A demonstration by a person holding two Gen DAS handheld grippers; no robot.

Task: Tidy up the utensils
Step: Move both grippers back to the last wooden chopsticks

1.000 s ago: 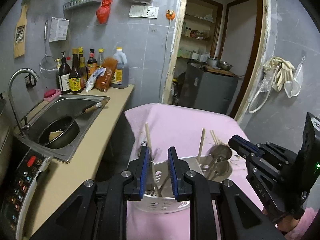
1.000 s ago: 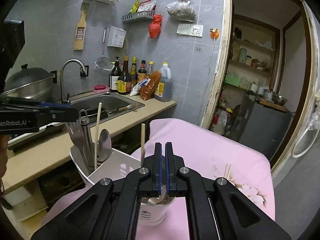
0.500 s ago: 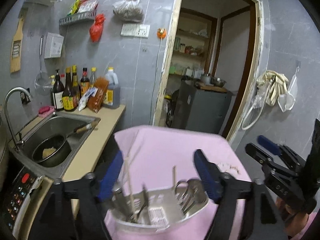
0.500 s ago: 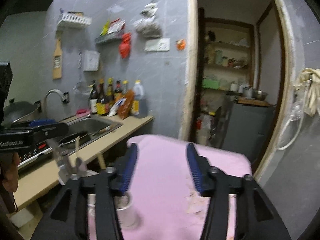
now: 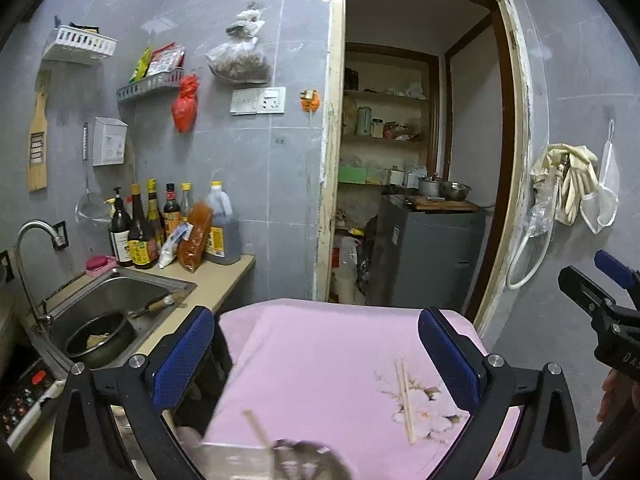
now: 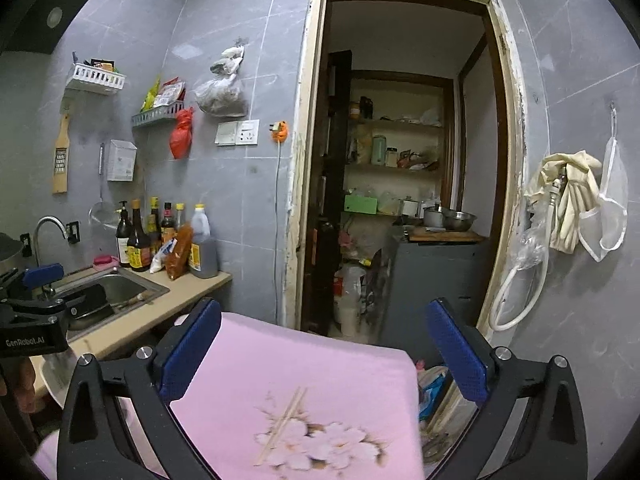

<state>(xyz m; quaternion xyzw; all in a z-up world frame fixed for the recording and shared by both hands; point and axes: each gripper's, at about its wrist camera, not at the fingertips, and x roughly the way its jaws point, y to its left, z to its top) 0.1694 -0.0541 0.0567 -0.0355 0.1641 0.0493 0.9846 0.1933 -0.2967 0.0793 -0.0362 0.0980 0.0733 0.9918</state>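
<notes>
Chopsticks [image 6: 282, 424] lie loose as a pair on the pink surface [image 6: 304, 364], over its flower print. Right tool [image 6: 324, 356] spread wide above them, empty; left tool [image 5: 316, 356] also spread, utensil holder [image 5: 240, 460] blurred beneath it. Best approach: descend square, pinch both sticks mid-length.

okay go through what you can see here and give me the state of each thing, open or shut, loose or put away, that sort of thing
left gripper: open, holding nothing
right gripper: open, holding nothing
chopsticks: loose pair, lying flat on the pink cloth, not put away
utensil holder: blurred at the bottom edge, one stick standing in it
pan: sitting in the sink
doorway: open
</notes>
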